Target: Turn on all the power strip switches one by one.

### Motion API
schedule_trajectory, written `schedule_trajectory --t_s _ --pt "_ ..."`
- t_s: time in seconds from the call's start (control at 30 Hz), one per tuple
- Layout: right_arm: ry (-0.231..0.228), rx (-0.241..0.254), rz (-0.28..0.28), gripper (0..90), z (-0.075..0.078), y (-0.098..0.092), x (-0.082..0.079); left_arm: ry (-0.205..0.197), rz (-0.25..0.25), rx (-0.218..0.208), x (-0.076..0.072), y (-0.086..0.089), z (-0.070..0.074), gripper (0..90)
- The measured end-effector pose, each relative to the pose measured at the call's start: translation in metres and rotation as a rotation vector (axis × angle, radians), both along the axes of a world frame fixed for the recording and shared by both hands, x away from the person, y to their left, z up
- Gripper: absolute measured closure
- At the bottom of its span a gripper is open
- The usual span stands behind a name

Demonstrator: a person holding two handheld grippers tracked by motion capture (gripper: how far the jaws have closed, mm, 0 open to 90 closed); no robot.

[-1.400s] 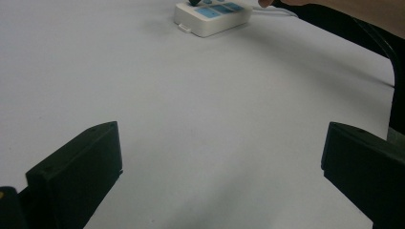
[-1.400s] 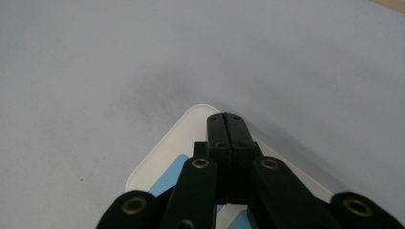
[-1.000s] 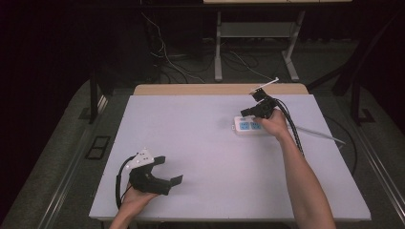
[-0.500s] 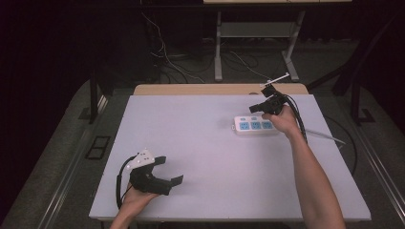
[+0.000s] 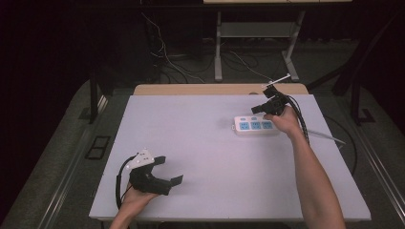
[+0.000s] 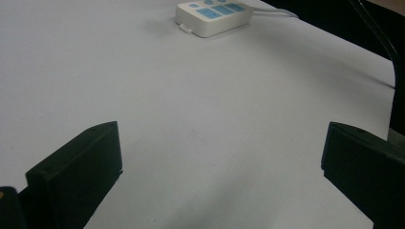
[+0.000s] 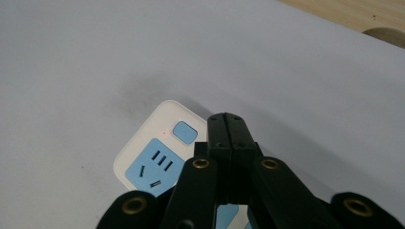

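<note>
High view: the strip (image 5: 254,126) lies crosswise, far right, just under the right gripper (image 5: 268,106).

Left gripper view: left gripper (image 6: 219,162) gapes empty, well away.

Right gripper view: jaws closed, empty, tips beside the button (image 7: 185,132).

The right tool (image 5: 258,109) has lifted off the power strip (image 5: 255,126) and drawn back toward the table's far right edge — a second ago it sat low over the strip, now it is raised, jaws pressed together.
</note>
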State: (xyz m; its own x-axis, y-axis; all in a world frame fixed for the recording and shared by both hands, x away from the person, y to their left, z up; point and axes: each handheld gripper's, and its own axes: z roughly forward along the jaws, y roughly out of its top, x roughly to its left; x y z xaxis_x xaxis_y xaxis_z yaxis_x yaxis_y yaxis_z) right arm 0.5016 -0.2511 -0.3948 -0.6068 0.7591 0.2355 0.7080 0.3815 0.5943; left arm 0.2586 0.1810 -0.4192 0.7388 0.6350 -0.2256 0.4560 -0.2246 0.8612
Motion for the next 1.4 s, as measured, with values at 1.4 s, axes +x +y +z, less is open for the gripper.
schedule_trajectory --t_s 1.4 --pt "0.046 0.012 0.036 90.0 -0.022 -0.002 -0.001 0.010 -0.005 0.011 -0.001 -0.003 -0.003 0.0"
